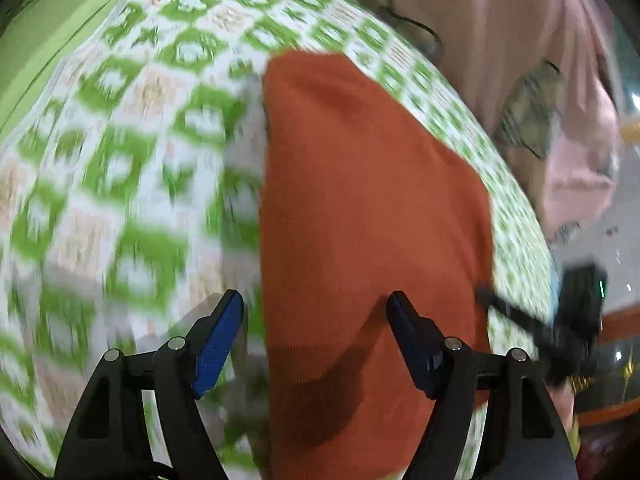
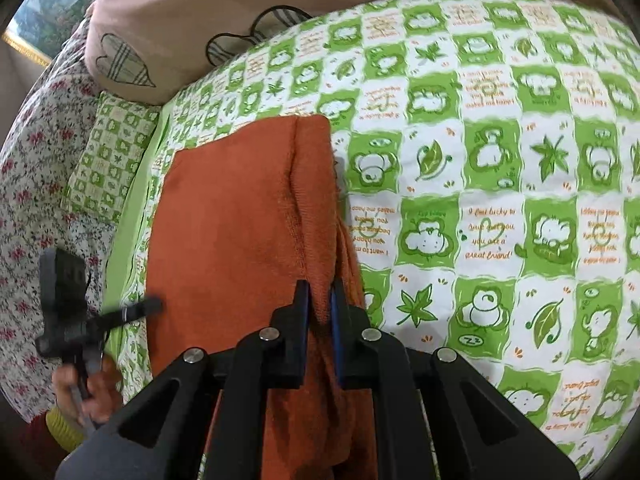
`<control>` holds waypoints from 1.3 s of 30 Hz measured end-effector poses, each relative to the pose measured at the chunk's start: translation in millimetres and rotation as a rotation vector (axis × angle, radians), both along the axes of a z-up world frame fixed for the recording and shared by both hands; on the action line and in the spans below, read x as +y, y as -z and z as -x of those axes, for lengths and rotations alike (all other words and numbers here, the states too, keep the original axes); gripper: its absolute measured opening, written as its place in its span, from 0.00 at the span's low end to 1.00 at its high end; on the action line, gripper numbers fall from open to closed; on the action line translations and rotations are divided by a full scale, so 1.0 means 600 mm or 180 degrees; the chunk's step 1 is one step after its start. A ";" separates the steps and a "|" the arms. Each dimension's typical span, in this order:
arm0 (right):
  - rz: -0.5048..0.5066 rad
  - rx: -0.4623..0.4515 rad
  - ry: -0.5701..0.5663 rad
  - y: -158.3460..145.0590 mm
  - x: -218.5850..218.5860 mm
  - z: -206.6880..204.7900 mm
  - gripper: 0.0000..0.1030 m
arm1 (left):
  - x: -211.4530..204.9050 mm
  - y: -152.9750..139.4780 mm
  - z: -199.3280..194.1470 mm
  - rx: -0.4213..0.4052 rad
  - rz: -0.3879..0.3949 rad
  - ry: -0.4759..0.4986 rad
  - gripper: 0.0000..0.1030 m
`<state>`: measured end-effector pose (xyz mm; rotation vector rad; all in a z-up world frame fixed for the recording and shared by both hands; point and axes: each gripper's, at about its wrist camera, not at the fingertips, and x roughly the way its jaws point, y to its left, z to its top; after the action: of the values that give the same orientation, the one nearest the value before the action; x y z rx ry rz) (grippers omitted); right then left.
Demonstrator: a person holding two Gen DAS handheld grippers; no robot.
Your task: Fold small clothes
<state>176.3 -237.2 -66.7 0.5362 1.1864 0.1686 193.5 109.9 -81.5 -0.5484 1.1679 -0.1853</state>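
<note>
An orange-red garment [image 1: 372,216] lies folded lengthwise on a green-and-white patterned bedsheet [image 1: 120,168]. My left gripper [image 1: 316,308] is open and empty, its jaws wide apart over the garment's near left edge. In the right wrist view the garment [image 2: 240,232] shows a folded edge along its right side. My right gripper [image 2: 320,300] is shut on that right edge near the garment's near end. The right gripper also shows at the right edge of the left wrist view [image 1: 560,320], and the left gripper shows at the left of the right wrist view [image 2: 80,312].
A pink pillow with leaf motifs [image 2: 192,28] lies at the head of the bed, also in the left wrist view [image 1: 520,60]. A floral cloth [image 2: 36,184] and a small patterned pillow [image 2: 112,152] lie to the left. The sheet [image 2: 500,200] stretches to the right.
</note>
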 end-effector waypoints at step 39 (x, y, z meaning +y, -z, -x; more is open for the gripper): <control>-0.0864 -0.0460 -0.0294 -0.126 0.051 0.153 0.05 | -0.150 0.012 0.328 -0.0331 -0.1742 0.0086 0.78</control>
<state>84.5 -206.9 8.7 0.6949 1.0535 0.4450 -3.0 19.7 -88.7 -0.0397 1.0669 0.0844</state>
